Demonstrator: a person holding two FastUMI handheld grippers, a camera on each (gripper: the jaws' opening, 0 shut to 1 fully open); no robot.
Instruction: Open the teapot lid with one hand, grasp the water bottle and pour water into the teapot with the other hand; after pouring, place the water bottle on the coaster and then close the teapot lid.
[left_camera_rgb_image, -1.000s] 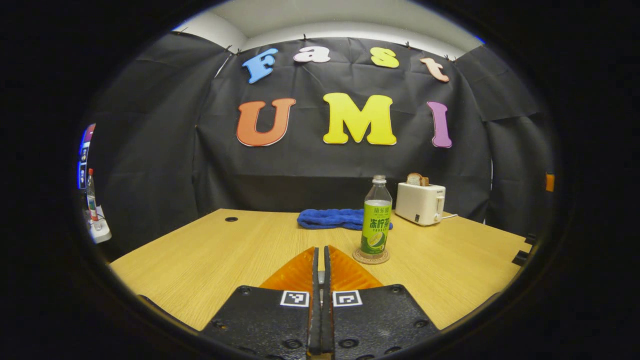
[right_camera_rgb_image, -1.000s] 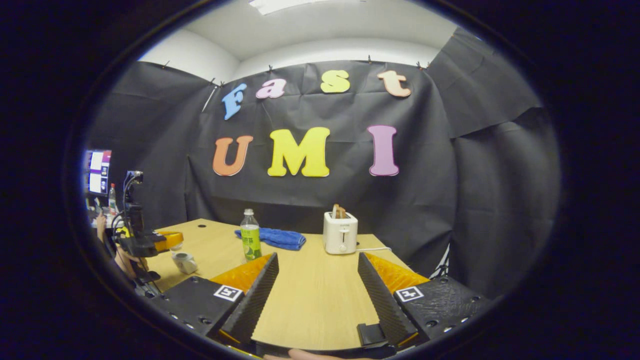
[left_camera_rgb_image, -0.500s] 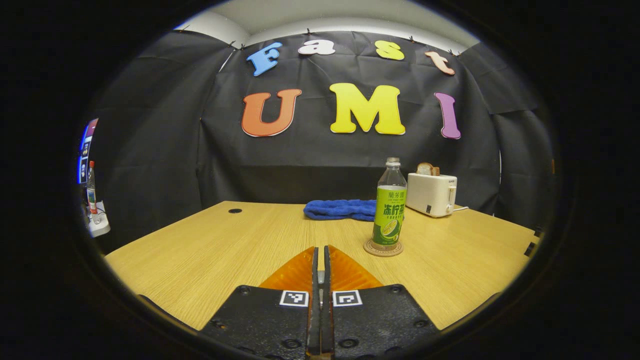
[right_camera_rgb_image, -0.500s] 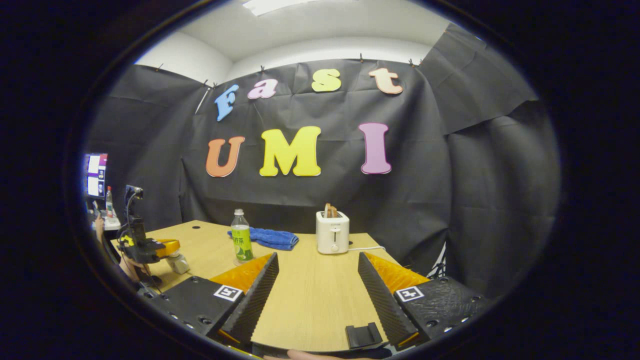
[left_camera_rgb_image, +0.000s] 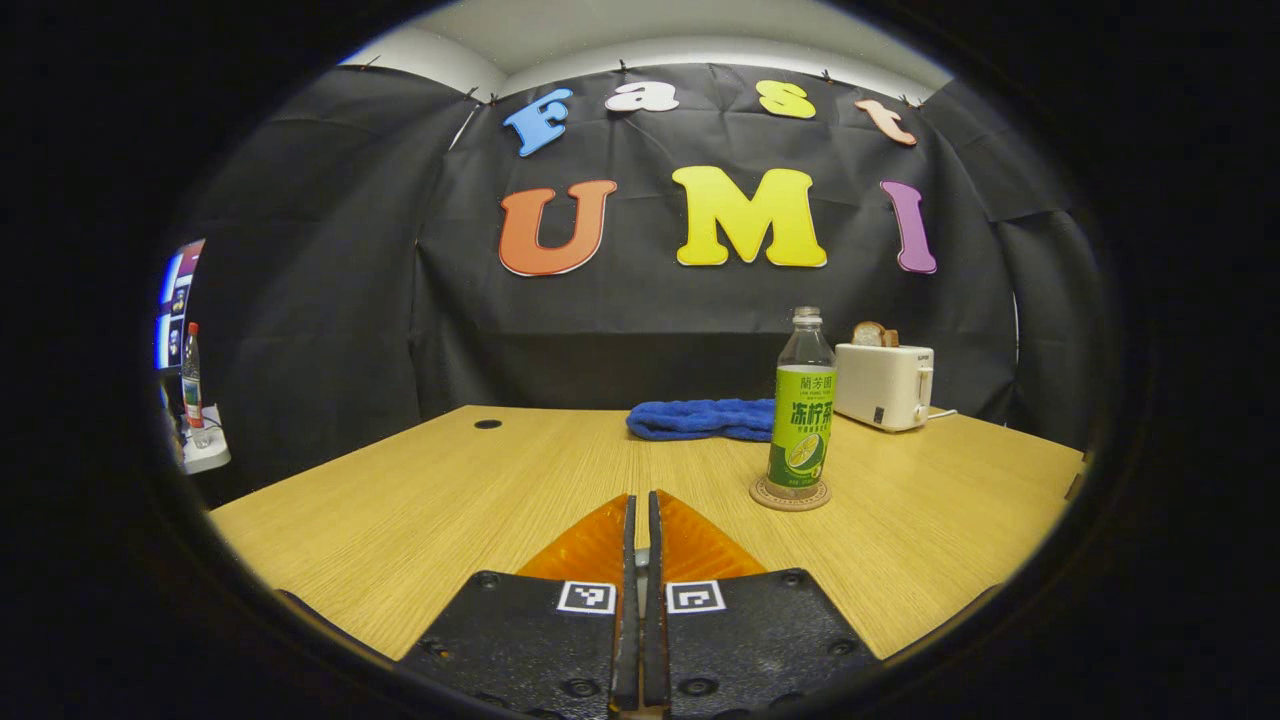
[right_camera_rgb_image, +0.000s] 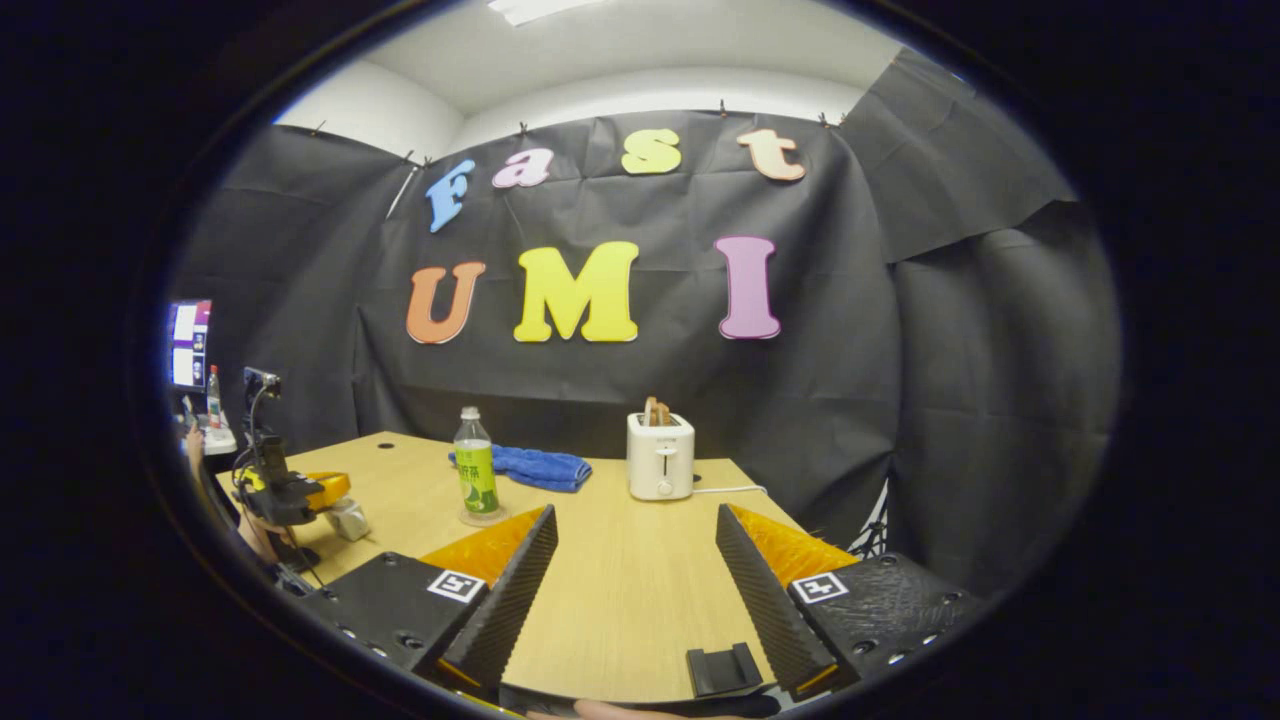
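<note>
The water bottle (left_camera_rgb_image: 801, 405) stands upright on the coaster (left_camera_rgb_image: 790, 495), so pouring looks done; the teapot (right_camera_rgb_image: 349, 519) sits beside the left gripper (right_camera_rgb_image: 325, 490), its lid unreadable. Left jaws are closed on nothing, right gripper (right_camera_rgb_image: 635, 550) wide

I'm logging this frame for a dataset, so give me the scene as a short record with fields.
bottle: upright on the coaster, cap on
teapot: small pale pot seen in the right gripper view, beside the left gripper; lid state cannot be told
left gripper: fingers together, holding nothing
right gripper: fingers apart, holding nothing
cloth: blue, behind the bottle
toaster: with bread in it, at the table's far side
</note>
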